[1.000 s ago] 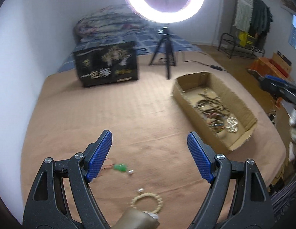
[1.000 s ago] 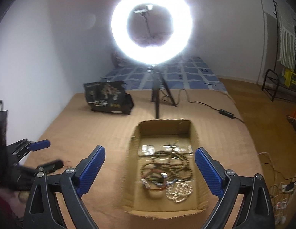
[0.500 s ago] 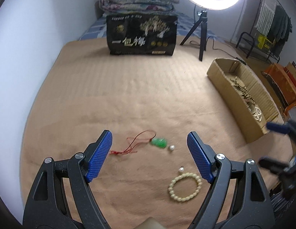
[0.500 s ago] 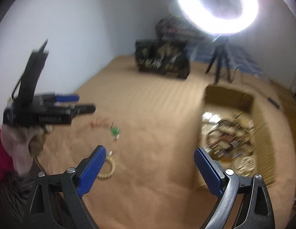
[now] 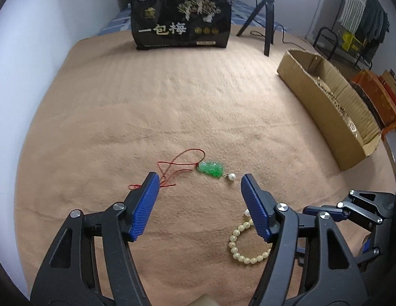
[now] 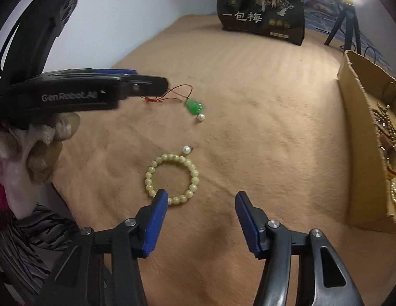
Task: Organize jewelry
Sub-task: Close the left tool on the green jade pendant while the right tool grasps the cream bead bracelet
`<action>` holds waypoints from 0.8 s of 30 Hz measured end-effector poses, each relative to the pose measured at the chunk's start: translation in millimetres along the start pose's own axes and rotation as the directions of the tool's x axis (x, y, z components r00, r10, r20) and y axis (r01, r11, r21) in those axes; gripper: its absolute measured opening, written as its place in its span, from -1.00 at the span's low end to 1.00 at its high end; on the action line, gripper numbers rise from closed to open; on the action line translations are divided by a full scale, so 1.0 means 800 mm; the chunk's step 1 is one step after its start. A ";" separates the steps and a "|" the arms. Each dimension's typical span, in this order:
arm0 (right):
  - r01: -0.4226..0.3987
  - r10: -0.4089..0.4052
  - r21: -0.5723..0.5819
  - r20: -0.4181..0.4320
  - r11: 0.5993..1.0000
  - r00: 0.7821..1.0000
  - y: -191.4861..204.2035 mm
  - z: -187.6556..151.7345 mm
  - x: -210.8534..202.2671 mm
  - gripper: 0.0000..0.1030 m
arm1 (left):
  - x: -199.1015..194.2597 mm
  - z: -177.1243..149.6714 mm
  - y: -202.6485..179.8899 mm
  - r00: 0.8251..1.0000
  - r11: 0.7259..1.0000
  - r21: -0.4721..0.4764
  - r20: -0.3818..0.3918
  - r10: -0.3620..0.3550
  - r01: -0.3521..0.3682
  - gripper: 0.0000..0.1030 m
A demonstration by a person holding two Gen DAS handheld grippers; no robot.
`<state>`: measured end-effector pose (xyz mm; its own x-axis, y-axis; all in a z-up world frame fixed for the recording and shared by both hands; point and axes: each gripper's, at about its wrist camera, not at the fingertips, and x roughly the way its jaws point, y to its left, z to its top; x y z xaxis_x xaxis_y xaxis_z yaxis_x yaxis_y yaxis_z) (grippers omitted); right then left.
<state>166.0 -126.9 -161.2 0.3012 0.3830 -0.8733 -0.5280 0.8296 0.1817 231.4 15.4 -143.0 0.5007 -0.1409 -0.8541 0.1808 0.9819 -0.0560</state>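
- My left claw hangs above the tan blanket, well to the left of the cardboard box. Its jaws are closing, about half wide, with nothing between them yet.
- Just ahead of that claw, far left of the box, lies the green pendant on its red cord, with a small white pearl at its end. I judge this is the piece my left claw is going for; it is not yet gripped.
- Nearer the box than the pendant, but still well apart from it, the pale bead bracelet lies flat, a loose pearl touching or just beside its far edge.
- My right claw hovers over the near rim of the bracelet. Its jaws are closing too, with only blanket between them; the left pad sits at the beads' edge.
- At far right, the box already holds brown bead strings and other jewelry, so most of the sorting looks done. The pendant, the bracelet and the loose pearl are left.
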 end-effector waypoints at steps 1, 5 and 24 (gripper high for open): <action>0.001 -0.001 -0.003 -0.001 1.000 1.000 0.002 0.000 0.003 -0.07 | 0.005 -0.001 -0.002 1.000 1.000 0.006 -0.007 0.000 0.000 0.20; 0.011 -0.012 -0.012 -0.006 1.000 1.000 0.007 -0.001 0.013 -0.20 | 0.024 -0.004 -0.007 1.000 1.000 0.023 -0.019 0.013 -0.012 0.19; 0.017 -0.018 -0.043 -0.019 0.999 1.000 0.004 0.005 0.022 -0.40 | 0.072 0.002 -0.009 0.998 0.998 0.040 -0.028 0.051 -0.050 0.02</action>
<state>172.9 -116.1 -174.5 0.2960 0.3603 -0.8846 -0.5561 0.8180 0.1471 260.6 -0.2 -190.9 0.4853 -0.0867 -0.8700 0.1887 0.9820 0.0075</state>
